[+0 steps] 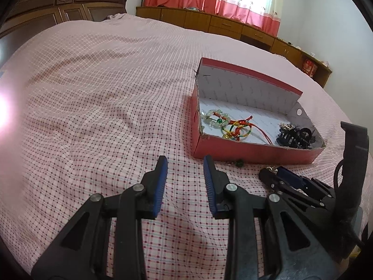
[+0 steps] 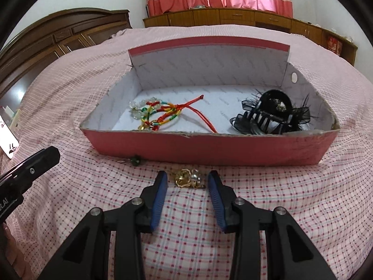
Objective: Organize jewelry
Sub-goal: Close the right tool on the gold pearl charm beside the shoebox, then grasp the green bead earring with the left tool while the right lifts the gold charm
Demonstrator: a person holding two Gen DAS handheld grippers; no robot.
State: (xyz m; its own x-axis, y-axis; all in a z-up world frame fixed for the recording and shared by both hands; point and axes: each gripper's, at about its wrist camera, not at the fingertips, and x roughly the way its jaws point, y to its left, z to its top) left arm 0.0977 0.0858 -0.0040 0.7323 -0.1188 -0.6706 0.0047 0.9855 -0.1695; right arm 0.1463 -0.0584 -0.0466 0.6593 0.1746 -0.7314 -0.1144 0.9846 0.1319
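With jaws spread, the right gripper (image 2: 187, 180) straddles a gold pearl brooch (image 2: 188, 179) just before the red box (image 2: 209, 148); next, pinch and lift it in, while the left gripper (image 1: 185, 171) waits spread.

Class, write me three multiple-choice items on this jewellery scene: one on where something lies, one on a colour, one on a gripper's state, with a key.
1. Where does the gold brooch lie?
A. in the box
B. on the bedspread before the box
C. on the cabinet

2. What colour is the hair claw clip in the red cardboard box?
A. black
B. white
C. gold

3. How is the right gripper?
A. shut on the brooch
B. open, fingers either side of the brooch
C. inside the box

Key: 1 B, it rests on the checked bedspread outside the front wall. 2 A, clip and its trim are black. 3 B, a gap shows beside each blue pad.
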